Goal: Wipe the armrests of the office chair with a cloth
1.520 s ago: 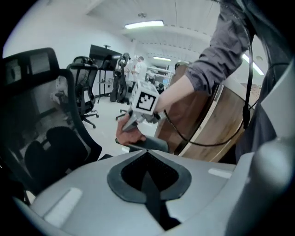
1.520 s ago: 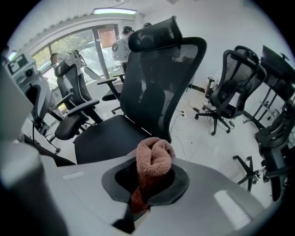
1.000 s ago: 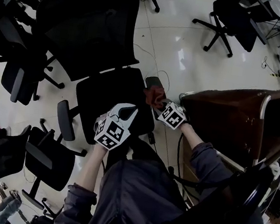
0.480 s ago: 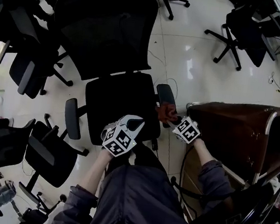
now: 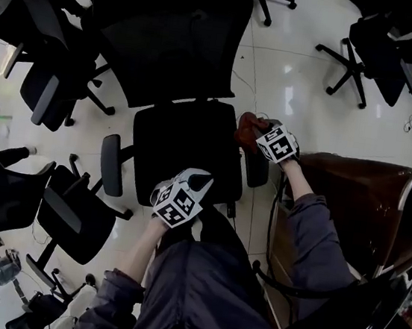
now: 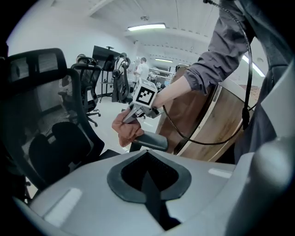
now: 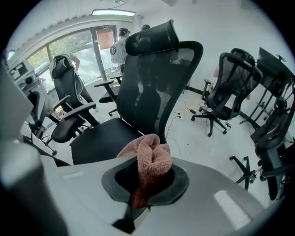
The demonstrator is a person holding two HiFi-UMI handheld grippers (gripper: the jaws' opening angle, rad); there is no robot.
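Rust-pink fuzzy cloth (image 5: 248, 126) bunched on the backrest end of the padded black right armrest (image 5: 256, 171), black mesh office chair (image 5: 182, 145), right gripper (image 5: 261, 136) fingers clamped on the cloth, left gripper (image 5: 196, 180) fingers closed, empty, over the seat's front edge, brown wooden cabinet (image 5: 360, 195) just beside.

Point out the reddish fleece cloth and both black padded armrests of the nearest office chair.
reddish fleece cloth (image 7: 150, 154): right gripper view, bunched upper fold.
black padded armrest by the cloth (image 6: 152, 141): left gripper view, pad's side face.
other black padded armrest (image 5: 112, 165): head view, middle of the pad.
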